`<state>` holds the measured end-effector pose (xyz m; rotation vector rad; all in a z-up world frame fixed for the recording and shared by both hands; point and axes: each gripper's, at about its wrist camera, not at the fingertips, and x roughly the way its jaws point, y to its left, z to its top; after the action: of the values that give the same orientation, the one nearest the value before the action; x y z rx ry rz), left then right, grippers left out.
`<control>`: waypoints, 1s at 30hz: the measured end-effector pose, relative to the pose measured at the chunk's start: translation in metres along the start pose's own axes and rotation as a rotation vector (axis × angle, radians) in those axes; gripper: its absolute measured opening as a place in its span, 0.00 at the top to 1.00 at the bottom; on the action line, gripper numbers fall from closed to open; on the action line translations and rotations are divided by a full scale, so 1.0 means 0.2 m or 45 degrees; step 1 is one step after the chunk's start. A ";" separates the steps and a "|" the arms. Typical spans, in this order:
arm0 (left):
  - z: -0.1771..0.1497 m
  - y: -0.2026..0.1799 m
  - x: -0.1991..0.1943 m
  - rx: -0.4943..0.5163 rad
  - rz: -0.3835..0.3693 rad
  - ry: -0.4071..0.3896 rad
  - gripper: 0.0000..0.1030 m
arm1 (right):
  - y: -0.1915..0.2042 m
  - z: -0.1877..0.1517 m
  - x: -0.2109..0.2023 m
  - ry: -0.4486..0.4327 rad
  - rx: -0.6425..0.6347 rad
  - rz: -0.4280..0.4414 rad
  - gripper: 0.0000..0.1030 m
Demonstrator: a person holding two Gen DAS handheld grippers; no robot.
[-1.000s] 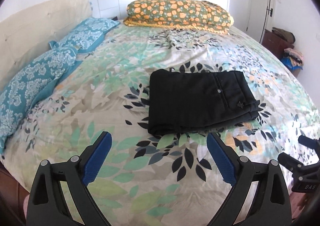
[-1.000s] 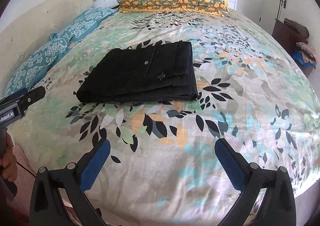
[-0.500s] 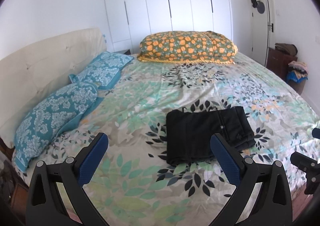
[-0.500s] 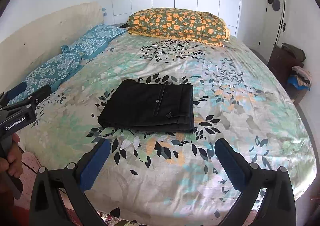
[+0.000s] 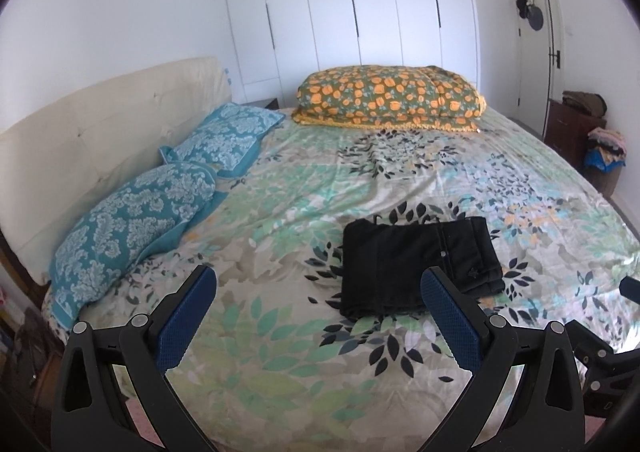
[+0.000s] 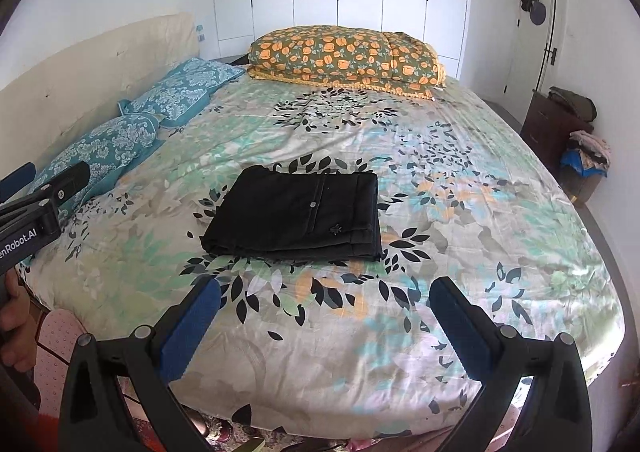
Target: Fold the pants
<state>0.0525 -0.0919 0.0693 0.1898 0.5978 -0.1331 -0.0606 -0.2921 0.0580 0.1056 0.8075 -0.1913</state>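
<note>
Black pants (image 5: 416, 262) (image 6: 298, 218) lie folded into a flat rectangle on the leaf-patterned bedspread (image 5: 360, 180) (image 6: 460, 188), button side up. My left gripper (image 5: 318, 292) hangs above the near part of the bed, its blue pads wide apart with nothing between them; the pants lie just beyond its right finger. Held back over the near edge of the bed, my right gripper (image 6: 324, 304) is open and empty too, well short of the pants. The left gripper's body shows at the left edge of the right wrist view, with a hand under it.
Two teal pillows (image 5: 140, 220) lean on the cream headboard (image 5: 100, 116) at the left. An orange-flowered folded quilt (image 5: 388, 96) sits at the far end before white wardrobe doors. A dark cabinet (image 6: 556, 124) and a heap of clothes (image 6: 588, 152) stand at the right by a door.
Both grippers have risen and drawn back from the pants, which now look smaller and farther off. More of the room and wardrobe shows. The pants have not moved.
</note>
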 end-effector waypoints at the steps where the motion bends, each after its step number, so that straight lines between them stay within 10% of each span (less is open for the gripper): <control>1: -0.01 0.00 0.00 -0.015 0.003 0.033 0.01 | 0.00 0.00 -0.01 0.000 0.005 0.003 0.00; 30: -0.17 -0.05 0.09 0.012 -0.066 0.253 0.01 | 0.08 -0.06 0.00 0.018 -0.053 -0.072 0.00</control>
<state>0.0471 -0.0964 0.0306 0.1985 0.8007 -0.1684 -0.0663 -0.2741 0.0503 0.0448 0.8286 -0.2275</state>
